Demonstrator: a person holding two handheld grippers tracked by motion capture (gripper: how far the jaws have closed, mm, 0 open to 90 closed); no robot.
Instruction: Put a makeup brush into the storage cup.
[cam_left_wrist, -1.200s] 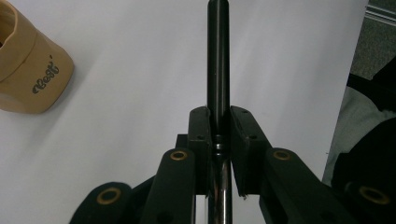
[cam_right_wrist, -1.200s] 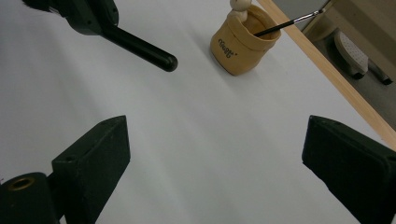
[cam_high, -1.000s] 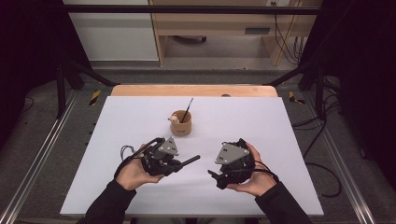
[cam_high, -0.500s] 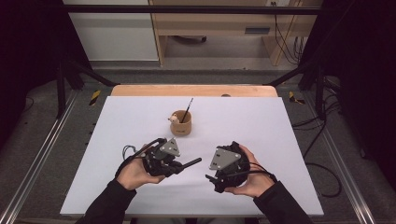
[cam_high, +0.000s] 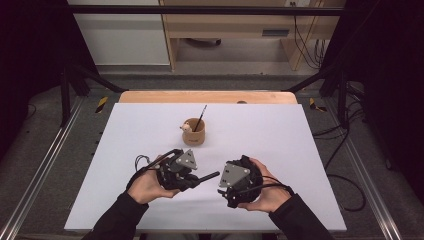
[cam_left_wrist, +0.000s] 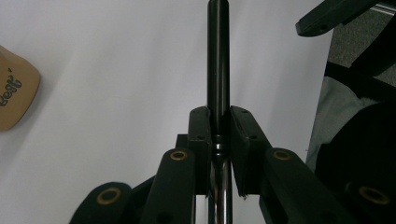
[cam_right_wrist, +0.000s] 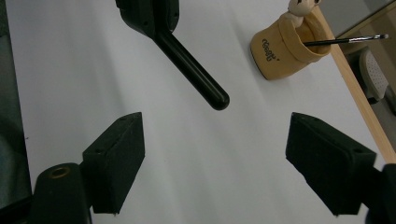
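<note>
My left gripper (cam_high: 189, 178) (cam_left_wrist: 218, 116) is shut on a black rod (cam_high: 207, 176) (cam_left_wrist: 218, 56) that sticks out toward the right hand. The right gripper (cam_high: 226, 186) (cam_right_wrist: 217, 140) faces the rod's rounded end (cam_right_wrist: 212, 95). Its jaws stand wide apart and have just been closing. Nothing is between the pads (cam_right_wrist: 116, 154), and the rod's end lies just ahead of them. A tan cup (cam_high: 194, 134) (cam_right_wrist: 280, 51) (cam_left_wrist: 14, 93) stands beyond both hands at mid-table, with a thin brush (cam_high: 201, 117) (cam_right_wrist: 345, 41) leaning in it.
The white tabletop (cam_high: 280, 130) ends in a wooden strip (cam_high: 207, 96) at the far side. Metal rails (cam_high: 45, 165) run along both sides, and cables (cam_high: 345, 145) lie on the floor to the right. A small figure (cam_high: 186, 127) perches on the cup's rim.
The right gripper has edged left toward the rod's end, and its jaws have narrowed a little. The left gripper and the cup have stayed put.
</note>
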